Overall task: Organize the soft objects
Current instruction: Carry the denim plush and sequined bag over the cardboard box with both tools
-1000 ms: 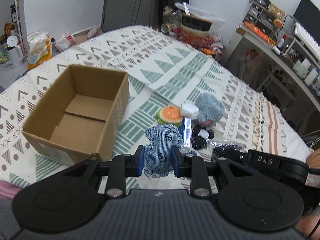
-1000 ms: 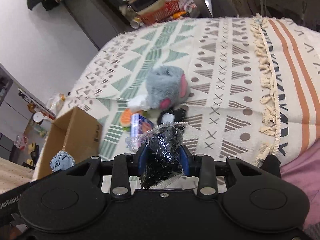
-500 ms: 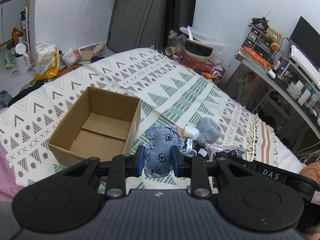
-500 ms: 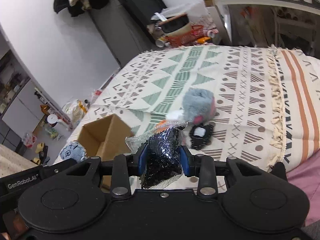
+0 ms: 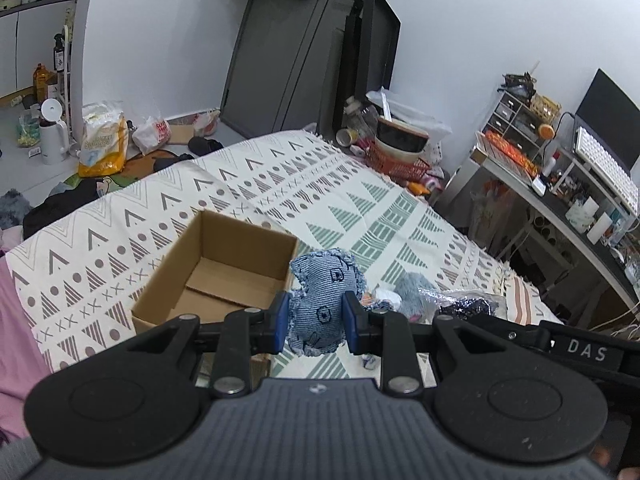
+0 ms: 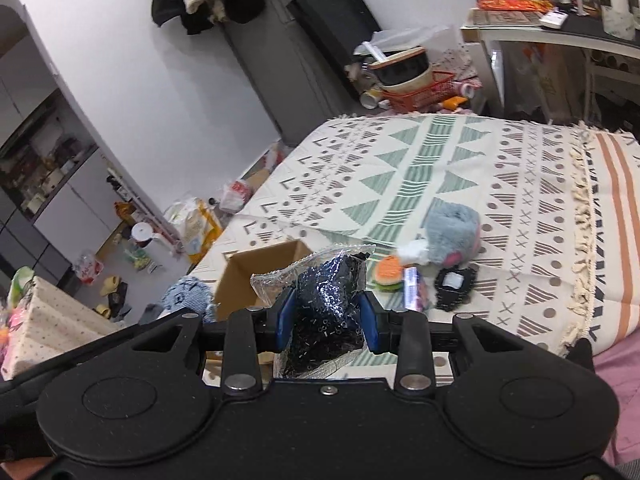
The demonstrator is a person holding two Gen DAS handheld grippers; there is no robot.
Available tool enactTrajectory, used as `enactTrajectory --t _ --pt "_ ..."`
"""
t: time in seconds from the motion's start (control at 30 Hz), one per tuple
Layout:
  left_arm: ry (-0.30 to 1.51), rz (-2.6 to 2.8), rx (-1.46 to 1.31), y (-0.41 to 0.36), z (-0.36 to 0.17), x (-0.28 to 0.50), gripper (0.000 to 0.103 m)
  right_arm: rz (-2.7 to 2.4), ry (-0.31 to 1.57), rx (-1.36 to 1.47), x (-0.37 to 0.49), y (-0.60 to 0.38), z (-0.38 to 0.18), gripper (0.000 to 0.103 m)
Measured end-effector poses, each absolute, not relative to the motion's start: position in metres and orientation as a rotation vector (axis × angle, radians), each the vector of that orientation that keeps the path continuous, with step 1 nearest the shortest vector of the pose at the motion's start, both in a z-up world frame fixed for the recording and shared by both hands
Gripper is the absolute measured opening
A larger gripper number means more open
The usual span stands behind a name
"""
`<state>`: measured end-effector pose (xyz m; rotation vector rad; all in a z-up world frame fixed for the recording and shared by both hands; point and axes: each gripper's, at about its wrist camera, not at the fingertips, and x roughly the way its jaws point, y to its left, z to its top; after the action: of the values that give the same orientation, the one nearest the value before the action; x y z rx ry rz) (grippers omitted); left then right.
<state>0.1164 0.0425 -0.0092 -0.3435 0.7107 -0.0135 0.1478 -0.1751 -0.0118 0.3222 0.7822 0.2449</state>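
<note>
Grippers both raised clear of bedspread point(image 5: 360, 200) since a second ago, loads lifted with them. Left gripper point(image 5: 314, 322) clamped on denim plush point(image 5: 320, 300), now hanging at 3 o'clock of open cardboard box point(image 5: 224, 264), ready for drop. Right gripper point(image 6: 326, 318) pinched on bag of black beads point(image 6: 324, 304), box at 10 o'clock. Grey plush point(image 6: 452, 232) left on bedspread. Legible: "DAS" on right gripper's body point(image 5: 584, 354)

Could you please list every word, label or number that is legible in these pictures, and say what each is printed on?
"DAS": white letters on the black bar at the right edge of the left wrist view.
Print on the yellow bag and the white bag on the floor: too blurred to read.
</note>
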Motion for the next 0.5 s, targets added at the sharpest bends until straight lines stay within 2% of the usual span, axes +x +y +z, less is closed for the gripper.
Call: enactTrajectory --t 0.5 --pt "0.686 0.021 -0.395 0.102 -0.010 0.143 0.027 0.311 0.787 0.193 0.187 -0.115 0.013 0.034"
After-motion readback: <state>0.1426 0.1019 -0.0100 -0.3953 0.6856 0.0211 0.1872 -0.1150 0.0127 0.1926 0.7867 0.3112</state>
